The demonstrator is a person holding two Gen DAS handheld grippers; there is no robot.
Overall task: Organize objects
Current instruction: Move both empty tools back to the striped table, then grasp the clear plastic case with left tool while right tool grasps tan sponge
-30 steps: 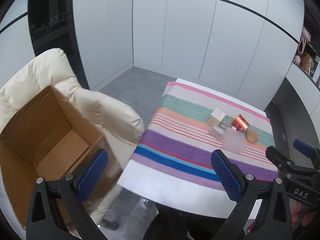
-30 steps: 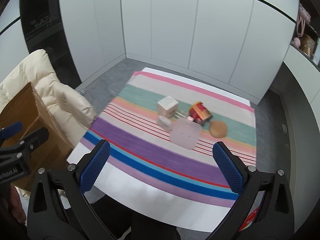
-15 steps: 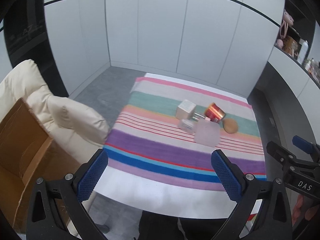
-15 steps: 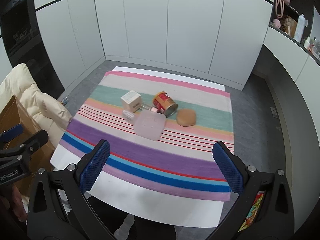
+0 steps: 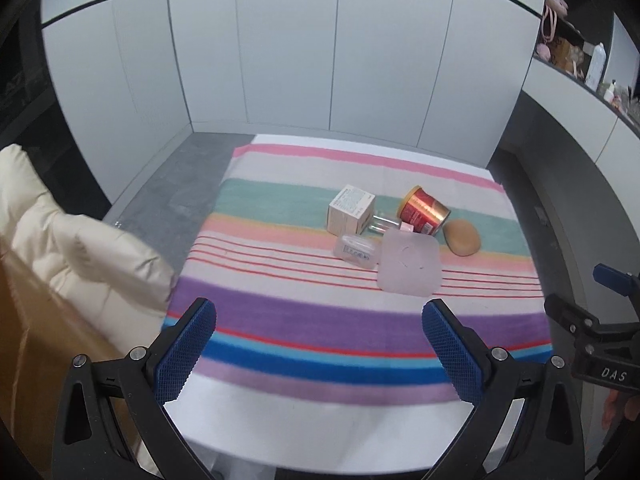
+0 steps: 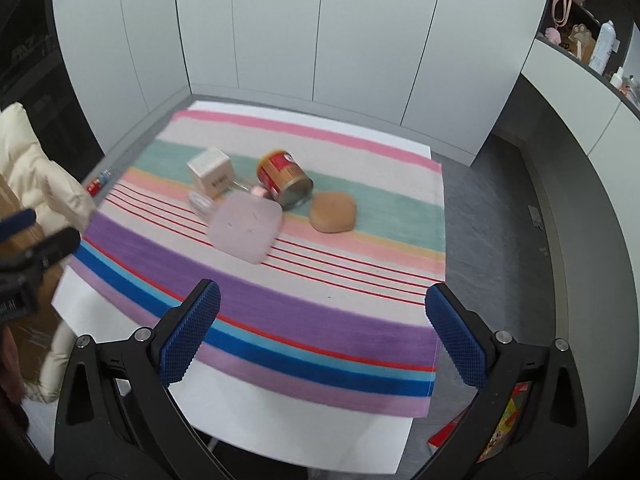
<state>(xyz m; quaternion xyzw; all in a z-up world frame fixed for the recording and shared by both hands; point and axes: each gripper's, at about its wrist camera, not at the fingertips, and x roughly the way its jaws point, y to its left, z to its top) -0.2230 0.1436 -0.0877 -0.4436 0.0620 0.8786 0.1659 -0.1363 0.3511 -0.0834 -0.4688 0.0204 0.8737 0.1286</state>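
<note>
1. Presently both grippers hover over the near white edge of the striped cloth (image 5: 304,332); left gripper (image 5: 316,344) and right gripper (image 6: 320,328) have jaws spread wide, holding nothing.
2. Frosted square lid (image 5: 409,265) is the nearest item, ahead of both on the cloth's red pinstripes; right gripper looks marginally nearer.
3. Beyond the lid: clear case (image 5: 356,251), carton (image 5: 350,209), red can (image 6: 285,178) tipped over, long axis running diagonally, mouth towards the grippers; brown puff (image 6: 333,212) beside it.
</note>
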